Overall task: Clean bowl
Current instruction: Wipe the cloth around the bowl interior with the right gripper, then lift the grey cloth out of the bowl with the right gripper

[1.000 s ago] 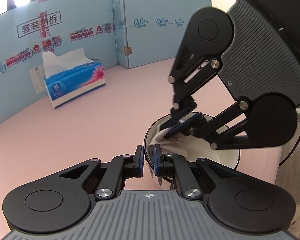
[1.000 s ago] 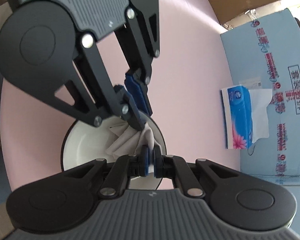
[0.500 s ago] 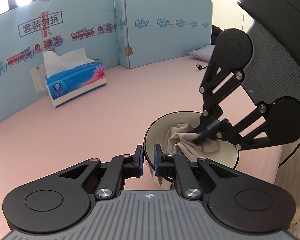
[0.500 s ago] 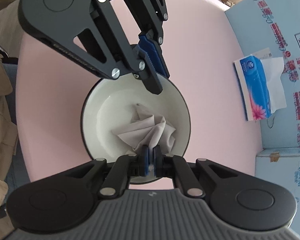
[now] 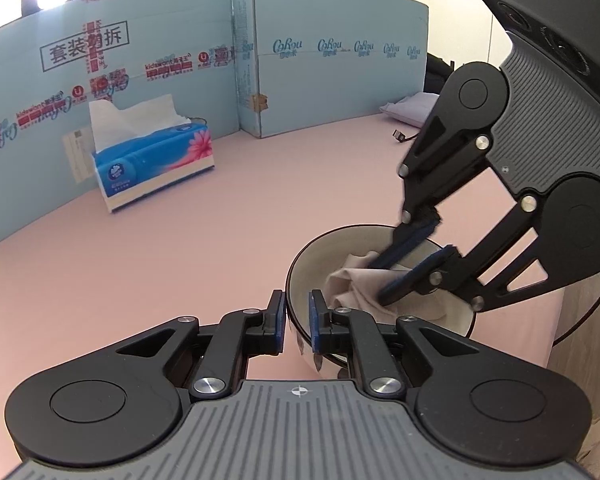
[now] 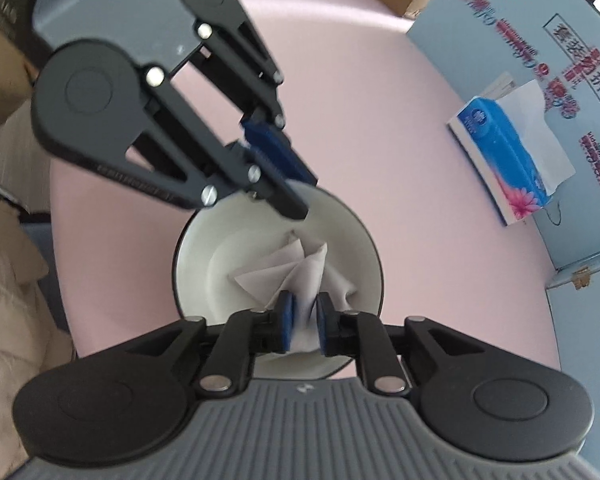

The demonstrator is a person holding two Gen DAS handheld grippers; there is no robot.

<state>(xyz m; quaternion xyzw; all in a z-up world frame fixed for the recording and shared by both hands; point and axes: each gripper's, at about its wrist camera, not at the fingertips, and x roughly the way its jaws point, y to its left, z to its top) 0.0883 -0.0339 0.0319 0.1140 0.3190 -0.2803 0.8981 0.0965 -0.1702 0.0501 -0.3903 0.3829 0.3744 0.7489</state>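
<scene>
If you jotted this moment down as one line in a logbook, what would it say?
left gripper: clamped on bowl rim | right gripper: jaws just opening, tissue between them, inside bowl | tissue box: untouched on table

My left hand-held gripper [image 5: 296,322] is black with blue pads and a grey ribbed body; my right hand-held gripper [image 6: 303,320] is coloured the same. The bowl [image 6: 204,248] is white inside with a dark rim. The cloth [image 5: 352,284] in it is pale beige. The surface [image 5: 180,248] is plain pink. The tissue box [image 5: 156,160] is blue and white with a pink flower. The cardboard panels [image 5: 320,80] are light blue with red and blue print.
</scene>
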